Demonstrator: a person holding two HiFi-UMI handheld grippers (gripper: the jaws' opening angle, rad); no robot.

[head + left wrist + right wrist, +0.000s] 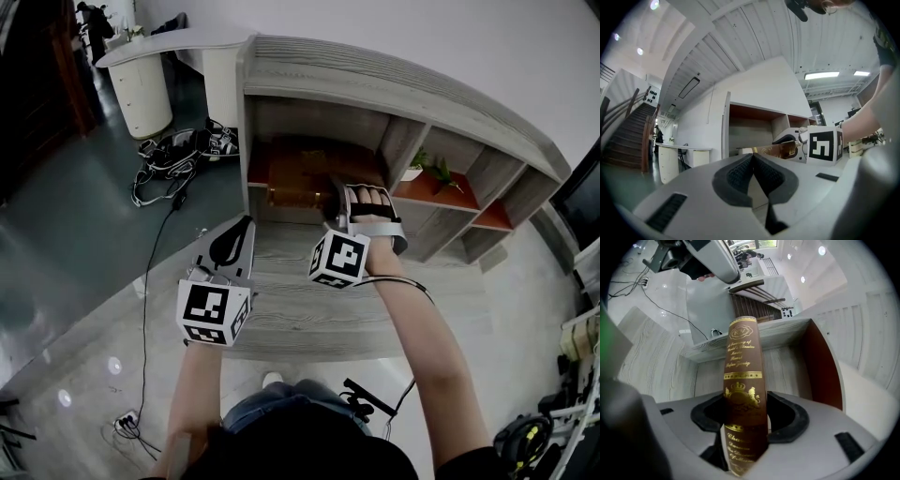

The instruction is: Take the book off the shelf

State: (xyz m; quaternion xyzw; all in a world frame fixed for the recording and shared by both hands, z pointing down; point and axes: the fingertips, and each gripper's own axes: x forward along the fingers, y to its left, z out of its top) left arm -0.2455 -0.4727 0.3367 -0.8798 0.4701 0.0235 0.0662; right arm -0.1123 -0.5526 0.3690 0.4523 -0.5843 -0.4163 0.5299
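1. The right tongs are clamped on the brown book. Its gold-lettered spine runs straight up between the two dark pads, and both pads press on its sides.
2. The left tongs are closed tight with nothing between them. They hover over the wooden worktop in front of the shelf, well clear of the book.
3. Where's the book? From the head view it sits in the leftmost compartment, close to the front edge, with the right tongs reaching in at its right end.
4. Progress, as I judge it: the grip is made, so that part is done. The book has not come out of the compartment, so pulling it out is what remains.
5. Edges now. The red side wall stands close on one side of the book, and the compartment's roof runs low over it. The divider is just beside the right tongs, with a small plant in the next bay.
6. Room to move: the worktop in front is broad and bare, so a straight pull back toward the person looks like the easy way out.
7. Sideways swing is the risk, since a corner could catch on the wall or the divider.
8. Cables lie on the floor far to the left, out of the way.
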